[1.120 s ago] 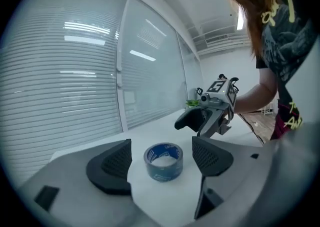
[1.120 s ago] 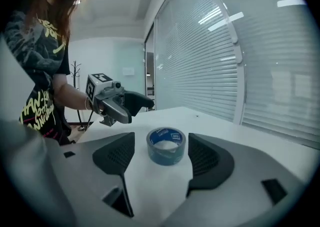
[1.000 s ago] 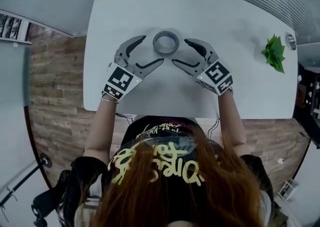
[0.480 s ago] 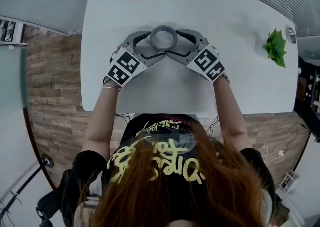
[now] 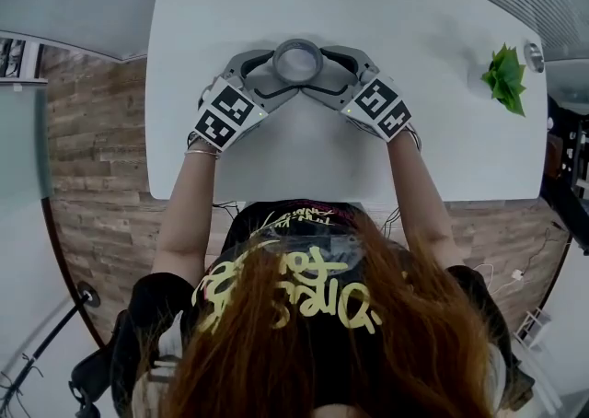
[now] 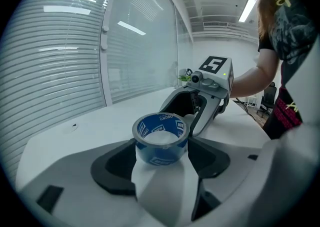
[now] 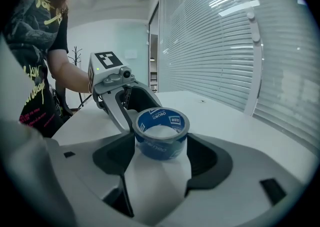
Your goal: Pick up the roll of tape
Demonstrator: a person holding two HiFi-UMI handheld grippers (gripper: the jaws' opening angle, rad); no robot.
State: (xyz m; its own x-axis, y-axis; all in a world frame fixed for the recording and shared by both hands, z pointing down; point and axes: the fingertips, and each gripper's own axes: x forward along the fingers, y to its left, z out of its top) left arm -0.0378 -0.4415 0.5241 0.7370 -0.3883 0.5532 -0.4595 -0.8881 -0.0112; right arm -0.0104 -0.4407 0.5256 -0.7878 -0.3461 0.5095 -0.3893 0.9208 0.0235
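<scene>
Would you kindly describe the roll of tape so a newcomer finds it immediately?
On the white rectangular table, look toward the far middle. The blue-printed roll of tape lies there, a hollow ring, unlike the green leafy plant at the right edge.

Office interior: white table, glazed partitions with slatted blinds, ceiling strip light, coat stand, small plant, wood-plank floor.
</scene>
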